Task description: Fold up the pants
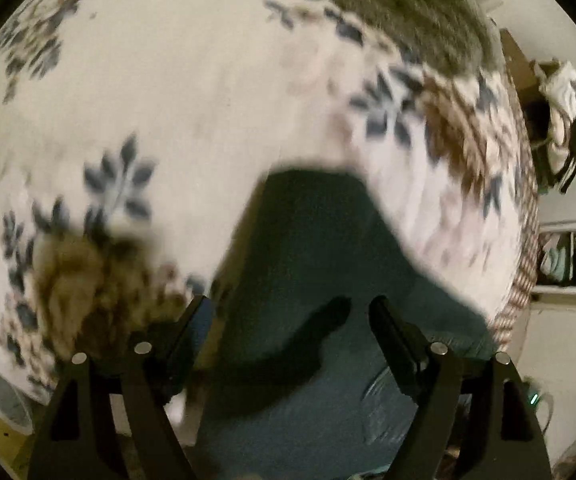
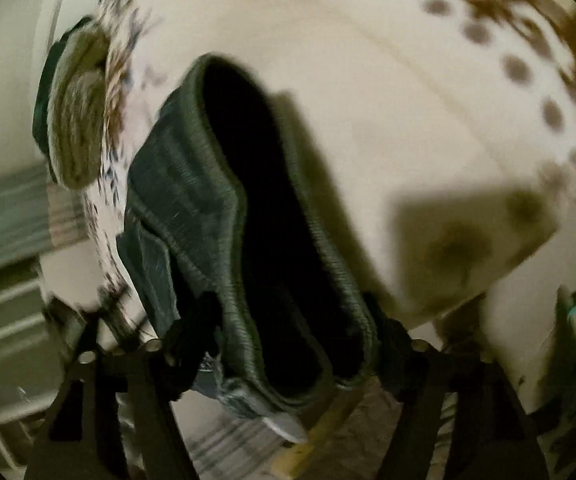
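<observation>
Dark teal fabric pants (image 1: 307,264) lie on the white floral-print bedspread (image 1: 192,92), at its near edge. Left gripper (image 1: 284,312): jaws spread, empty, above the cloth. Right gripper (image 2: 288,320): jaws spread astride the ribbed waistband (image 2: 224,216), no pinch seen. Rec.: seat both waistband layers between pads before closing; lift both sides evenly.

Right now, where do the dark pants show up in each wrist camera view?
Left wrist: the dark pants fill the lower middle, running down between the open left gripper fingers.
Right wrist: the pants' ribbed waistband runs from upper middle to bottom centre, between the right gripper fingers.
Shared landmark: the white floral bedspread beneath.
</observation>
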`<state>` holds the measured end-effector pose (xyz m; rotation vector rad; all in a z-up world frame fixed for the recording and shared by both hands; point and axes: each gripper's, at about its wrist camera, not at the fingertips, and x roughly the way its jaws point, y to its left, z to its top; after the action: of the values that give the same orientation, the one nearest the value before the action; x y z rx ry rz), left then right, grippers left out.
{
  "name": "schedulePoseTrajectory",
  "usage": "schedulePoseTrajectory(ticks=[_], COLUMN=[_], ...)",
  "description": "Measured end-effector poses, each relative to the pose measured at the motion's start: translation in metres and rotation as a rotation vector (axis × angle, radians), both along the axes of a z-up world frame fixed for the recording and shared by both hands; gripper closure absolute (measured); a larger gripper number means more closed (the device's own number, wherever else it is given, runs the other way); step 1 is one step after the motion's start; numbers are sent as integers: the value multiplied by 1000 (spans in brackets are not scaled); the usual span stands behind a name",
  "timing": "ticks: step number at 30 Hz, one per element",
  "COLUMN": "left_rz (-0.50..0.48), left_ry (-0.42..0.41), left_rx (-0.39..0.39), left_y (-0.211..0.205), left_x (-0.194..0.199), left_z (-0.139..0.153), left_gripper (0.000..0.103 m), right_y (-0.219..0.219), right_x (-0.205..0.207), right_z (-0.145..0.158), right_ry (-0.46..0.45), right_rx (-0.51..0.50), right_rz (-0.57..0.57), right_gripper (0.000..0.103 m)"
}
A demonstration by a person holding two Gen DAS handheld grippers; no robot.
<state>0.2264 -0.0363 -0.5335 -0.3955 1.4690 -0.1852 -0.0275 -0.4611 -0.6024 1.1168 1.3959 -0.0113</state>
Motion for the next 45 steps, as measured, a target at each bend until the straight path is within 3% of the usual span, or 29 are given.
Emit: schedulePoseTrajectory(ticks=[4,6,8,9,11,18,20,22,24,25,28,29,30,31,35,37,40,42,44,45], left_rz=[-2,-22,-41,-44,1,259,274,258,220,201,93,65,39,7,48,90,101,72,18,10], left_ry=[78,80,50,43,25,84,82,48,8,9,41,34,19,1,-62,-32,-21,-62,-110,-103], left_rx=[-41,-61,-65,-72,-111,-320,-342,-309,-309,-302,-254,-224,-193,-163,-139,-194,-230,-185,-134,-137], left_y=[-5,-6,-5,-1,11,55,63,67,66,62,43,37,31,26,36,43,55,57,56,56], left_x=[50,58,60,60,56,48,51,50,49,49,50,50,47,46,40,42,38,27,10,5], left_z=[-26,-34,-35,-34,-33,-53,-47,-33,-20,-19,-28,-30,-31,-33,-29,-37,-29,-12,5,6], left_gripper=[24,40,74,82,88,91,87,73,45,39,37,41,76,86,93,92,75,37,21,21], right_y=[3,3,4,4,4,4,7,4,0,-2,6,10,12,13,14,14,5,3,7,8], right_x=[9,10,14,15,15,26,30,26,20,16,12,10,10,10,17,18,14,14,15,15], right_z=[9,13,16,19,23,36,36,34,31,29,15,8,3,1,6,5,-3,-4,-1,0], right_ry=[-12,-13,-20,-23,-35,-51,-50,-38,-28,-32,-4,15,17,14,-24,-28,-33,-40,-44,-43], right_rx=[-49,-63,-74,-89,-110,-157,-159,-130,-86,-72,-21,-7,4,6,-37,-40,20,32,6,-5], right_rz=[45,57,56,57,60,74,98,97,60,51,64,62,50,38,19,38,14,20,45,49], right_gripper=[41,46,50,52,57,63,63,56,36,32,27,27,27,27,36,37,32,30,29,28])
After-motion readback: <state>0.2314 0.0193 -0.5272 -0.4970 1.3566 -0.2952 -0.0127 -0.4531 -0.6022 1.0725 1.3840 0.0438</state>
